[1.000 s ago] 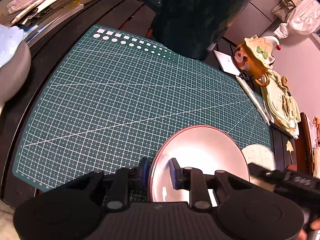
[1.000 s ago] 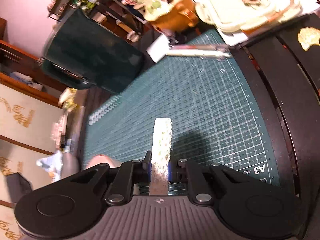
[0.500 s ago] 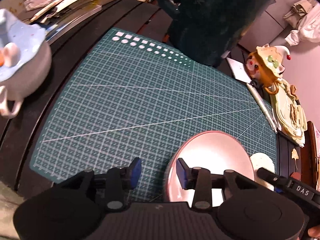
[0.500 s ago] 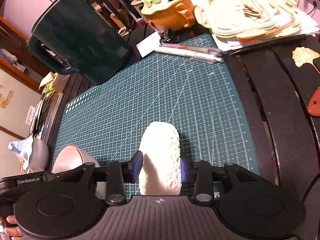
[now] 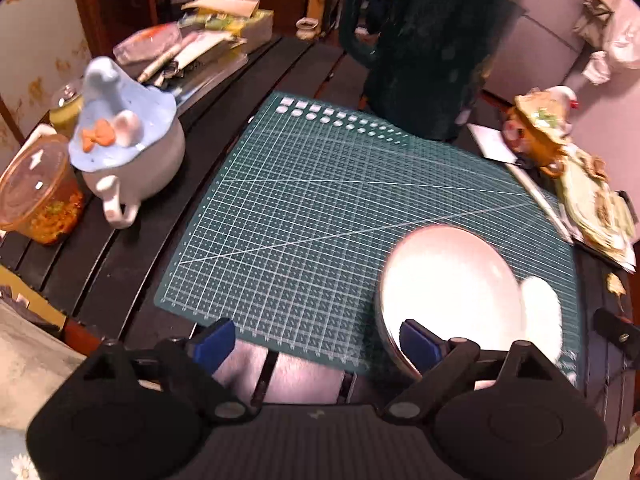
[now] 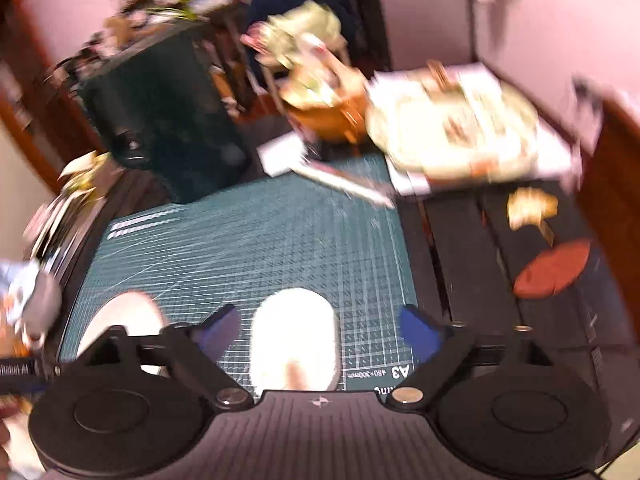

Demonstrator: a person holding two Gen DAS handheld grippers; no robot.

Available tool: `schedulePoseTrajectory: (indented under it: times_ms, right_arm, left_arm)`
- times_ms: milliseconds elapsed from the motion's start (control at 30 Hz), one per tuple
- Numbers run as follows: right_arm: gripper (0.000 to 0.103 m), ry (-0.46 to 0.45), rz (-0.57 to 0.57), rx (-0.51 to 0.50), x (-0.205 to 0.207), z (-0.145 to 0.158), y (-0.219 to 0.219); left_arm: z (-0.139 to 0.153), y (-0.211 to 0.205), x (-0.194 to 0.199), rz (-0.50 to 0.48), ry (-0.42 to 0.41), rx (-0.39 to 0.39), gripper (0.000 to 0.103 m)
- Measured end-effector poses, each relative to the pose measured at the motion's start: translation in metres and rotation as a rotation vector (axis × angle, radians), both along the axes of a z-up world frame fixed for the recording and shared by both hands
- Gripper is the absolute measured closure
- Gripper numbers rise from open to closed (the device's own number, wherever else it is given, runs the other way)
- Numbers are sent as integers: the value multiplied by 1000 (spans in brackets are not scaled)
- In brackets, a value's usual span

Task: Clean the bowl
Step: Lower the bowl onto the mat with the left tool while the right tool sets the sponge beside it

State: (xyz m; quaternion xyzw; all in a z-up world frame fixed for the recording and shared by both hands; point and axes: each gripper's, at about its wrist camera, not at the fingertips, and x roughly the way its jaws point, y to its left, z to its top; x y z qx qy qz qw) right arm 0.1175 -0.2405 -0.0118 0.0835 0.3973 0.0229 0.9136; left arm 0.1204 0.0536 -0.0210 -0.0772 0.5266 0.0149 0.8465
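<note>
Seemingly between wipes, or past them; hard to judge from here. On the green cutting mat (image 5: 320, 216), toward its near right corner, note the bowl (image 5: 448, 292), set down upright and ungripped. Next, if wiping remains: close on the bowl's near rim to steady it, then pinch the sponge and bring it inside. Left gripper (image 5: 316, 342): spread wide, clasping nothing, one finger hanging over the bowl's near rim, contact unclear. Right gripper (image 6: 320, 332): equally wide, blurred, straddling but not squeezing the sponge (image 6: 296, 344) laid on the mat just beside the bowl.
</note>
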Motion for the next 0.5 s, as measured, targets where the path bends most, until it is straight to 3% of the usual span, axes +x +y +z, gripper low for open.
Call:
schedulePoseTrajectory:
  times_ms: [167,267,400,500]
  right_arm:
    - [1,-36,42,-42,-32,23,20]
    - [1,-67,5,-84,-52,43,23]
    - [1,-97,-56,-61,-80,76,15]
    - [0,-114,-75,-61,-103,93,16]
  left_arm:
    - [24,-9,-29,-20,-51,24,9]
    - [49,-17,-49,-50,-108,40,1]
    - [84,-28,-74,-84,-195,51,0]
    - [94,-33,-94,-113,-224,19,0]
